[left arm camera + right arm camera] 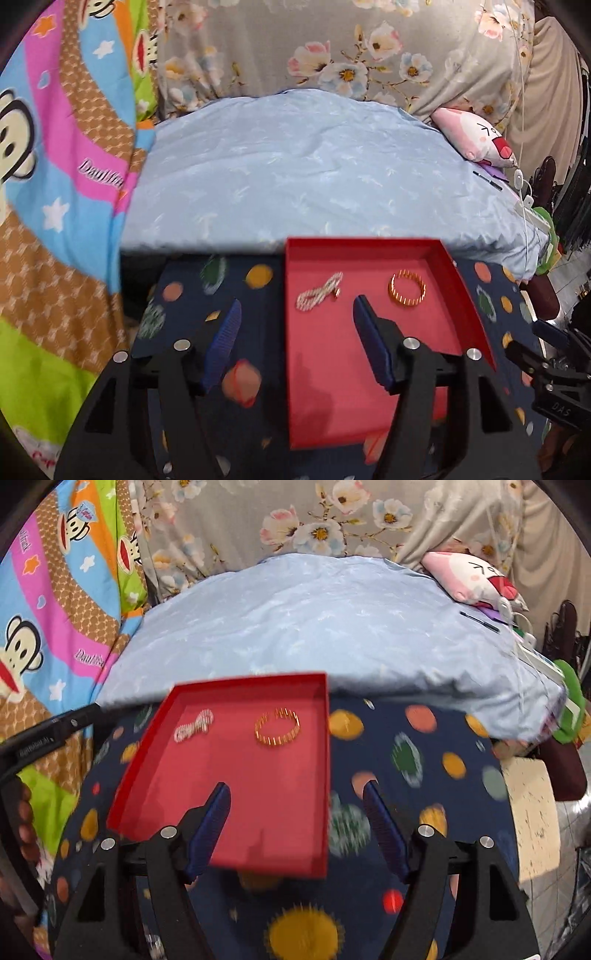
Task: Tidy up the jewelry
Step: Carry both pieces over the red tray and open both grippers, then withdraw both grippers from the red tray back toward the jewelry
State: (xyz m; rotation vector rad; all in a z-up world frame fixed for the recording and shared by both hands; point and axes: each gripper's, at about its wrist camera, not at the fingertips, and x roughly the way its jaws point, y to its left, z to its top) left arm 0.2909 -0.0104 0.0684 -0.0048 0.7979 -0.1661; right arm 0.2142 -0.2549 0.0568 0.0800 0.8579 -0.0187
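A shallow red tray (pixel 469 291) (pixel 147 746) lies on a dark blue planet-print cloth. In its far part lie a silver beaded bracelet (pixel 318 292) (pixel 194 726) on the left and a gold ring-shaped bracelet (pixel 406 288) (pixel 277 726) on the right. My left gripper (pixel 295 306) is open and empty, straddling the tray's left wall, just short of the silver bracelet. My right gripper (pixel 297 788) is open and empty over the tray's near right part, well short of the gold bracelet.
The planet-print cloth (pixel 255 332) (pixel 424 775) covers a small table. Behind it is a bed with a light blue sheet (pixel 295 166) (pixel 314 627), a cartoon blanket (pixel 55 184) at left and a pink plush pillow (pixel 476 136) (pixel 472 576) at right.
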